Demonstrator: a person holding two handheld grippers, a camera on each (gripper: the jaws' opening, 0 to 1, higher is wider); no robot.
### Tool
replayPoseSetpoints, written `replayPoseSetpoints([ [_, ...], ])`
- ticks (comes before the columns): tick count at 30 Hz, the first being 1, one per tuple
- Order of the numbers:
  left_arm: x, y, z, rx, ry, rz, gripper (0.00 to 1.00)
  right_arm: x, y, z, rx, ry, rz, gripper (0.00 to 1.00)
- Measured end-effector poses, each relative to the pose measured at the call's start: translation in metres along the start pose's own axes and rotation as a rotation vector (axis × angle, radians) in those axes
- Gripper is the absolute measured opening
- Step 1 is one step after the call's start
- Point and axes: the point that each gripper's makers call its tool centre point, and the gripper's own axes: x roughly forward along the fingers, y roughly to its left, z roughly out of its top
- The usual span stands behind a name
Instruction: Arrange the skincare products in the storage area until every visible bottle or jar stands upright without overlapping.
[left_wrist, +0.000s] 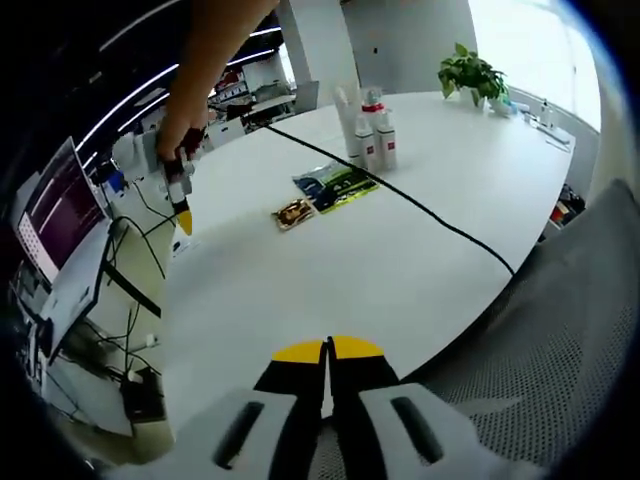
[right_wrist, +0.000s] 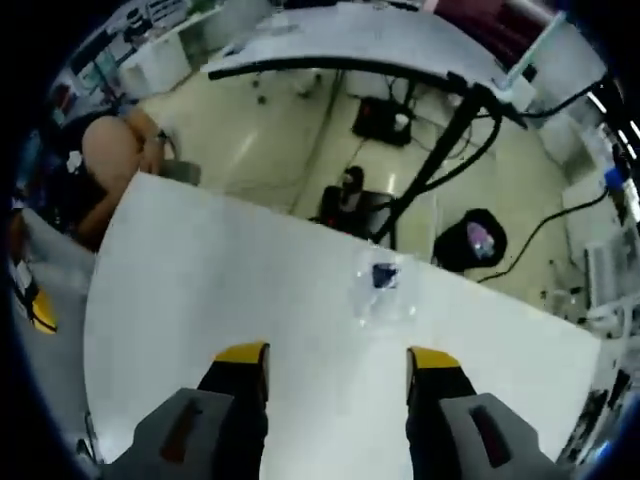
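Left tool (left_wrist: 327, 350): nearest the camera in the left gripper view, yellow-tipped jaws pressed together with nothing between them, hanging over the near edge of the table (left_wrist: 300, 290).
Right tool (right_wrist: 338, 357): near in the right gripper view, yellow-tipped jaws spread wide apart, empty, above the white tabletop; also seen in the left gripper view at far left (left_wrist: 183, 215), held by a person's hand (left_wrist: 180, 140), its tip pointing down beside the table's left edge.
Skincare bottles (left_wrist: 372, 138): small cluster of white bottles, one with a red band, standing upright close together on the far part of the table; whether they touch one another cannot be told.
Sachets (left_wrist: 335, 185): flat dark-and-green packets lying on the table just nearer than the bottles.
Small packet (left_wrist: 294, 212): brownish, flat, just left and near of the sachets.
Clear wrapper (right_wrist: 383, 285): transparent item with a dark blue patch, lying on the table beyond the right tool's jaws.
Black cable (left_wrist: 420, 205): runs across the table from far left to its right edge, passing beside the sachets.
Potted plant (left_wrist: 472, 75): far right on the table.
Mesh chair (left_wrist: 540, 340): grey, near right, against the table edge.
Monitor (left_wrist: 55, 215): left, off the table.
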Motion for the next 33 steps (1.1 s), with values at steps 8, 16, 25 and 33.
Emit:
replayPoseSetpoints([
  [8,0.0,0.002,-0.001,-0.005,0.0,0.004,0.0,0.034,-0.024,0.007,-0.066,0.069,0.03,0.57],
  [16,0.002,0.002,-0.004,-0.012,0.009,-0.002,0.0,0.052,-0.04,0.008,-0.028,0.063,0.078,0.55],
  [25,0.002,0.001,-0.004,-0.012,0.009,-0.009,0.0,0.048,-0.027,0.005,-0.016,0.04,0.083,0.42],
  [33,0.002,0.001,-0.004,-0.013,0.013,-0.007,0.0,0.046,-0.013,-0.001,0.021,0.046,0.074,0.37],
])
